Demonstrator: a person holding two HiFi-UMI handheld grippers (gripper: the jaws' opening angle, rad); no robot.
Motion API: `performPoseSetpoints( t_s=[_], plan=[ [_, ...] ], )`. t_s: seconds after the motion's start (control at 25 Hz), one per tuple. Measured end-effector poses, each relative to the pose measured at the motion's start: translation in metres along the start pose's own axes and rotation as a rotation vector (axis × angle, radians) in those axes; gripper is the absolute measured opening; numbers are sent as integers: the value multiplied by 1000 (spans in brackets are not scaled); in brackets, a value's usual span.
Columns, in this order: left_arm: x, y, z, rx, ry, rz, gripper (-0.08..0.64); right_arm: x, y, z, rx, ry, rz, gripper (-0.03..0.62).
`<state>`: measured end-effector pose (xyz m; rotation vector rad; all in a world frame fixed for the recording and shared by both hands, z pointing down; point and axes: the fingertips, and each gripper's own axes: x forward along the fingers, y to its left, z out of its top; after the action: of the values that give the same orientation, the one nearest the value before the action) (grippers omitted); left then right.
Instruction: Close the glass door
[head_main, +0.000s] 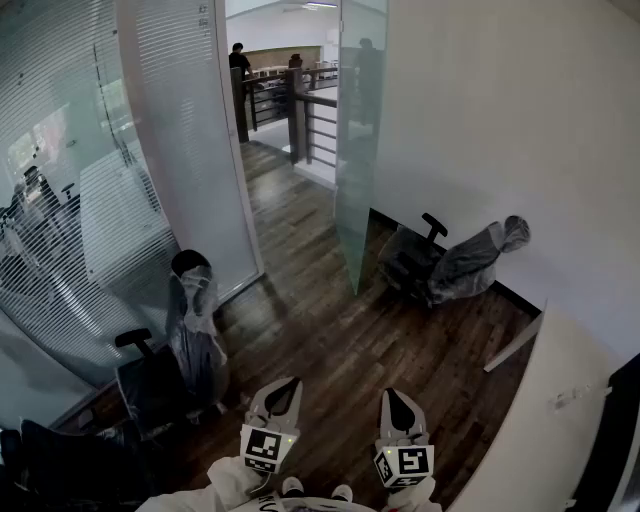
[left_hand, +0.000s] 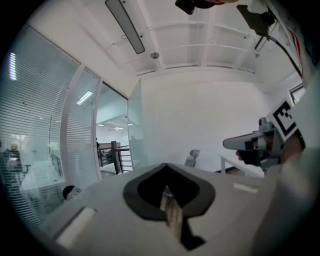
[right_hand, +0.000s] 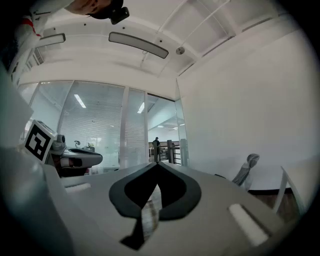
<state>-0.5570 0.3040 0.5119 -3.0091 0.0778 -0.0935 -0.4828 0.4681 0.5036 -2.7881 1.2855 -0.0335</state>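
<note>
The glass door stands open, swung inward with its edge toward me, close to the white wall on the right. It also shows far off as a pale green pane: the door in the left gripper view and the door in the right gripper view. My left gripper and right gripper hang side by side low over the wood floor, well short of the door. Both are shut with nothing between the jaws. The left gripper's and the right gripper's tips meet in their own views.
A plastic-wrapped chair lies tipped by the right wall behind the door. Another wrapped chair and a black chair stand at the left by the striped glass wall. A white table is at the right. A railing and a person lie beyond the doorway.
</note>
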Motion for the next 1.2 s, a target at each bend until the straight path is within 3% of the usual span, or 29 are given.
performPoseSetpoints(
  t_s=[0.68,1.2],
  plan=[
    [19,-25,9,19,7,-8,2,-8,-36,12,27,-66,-3,5],
    [41,-72,17,46,12,18,2,-37,-99,7,59,-61,-12,5]
  ],
)
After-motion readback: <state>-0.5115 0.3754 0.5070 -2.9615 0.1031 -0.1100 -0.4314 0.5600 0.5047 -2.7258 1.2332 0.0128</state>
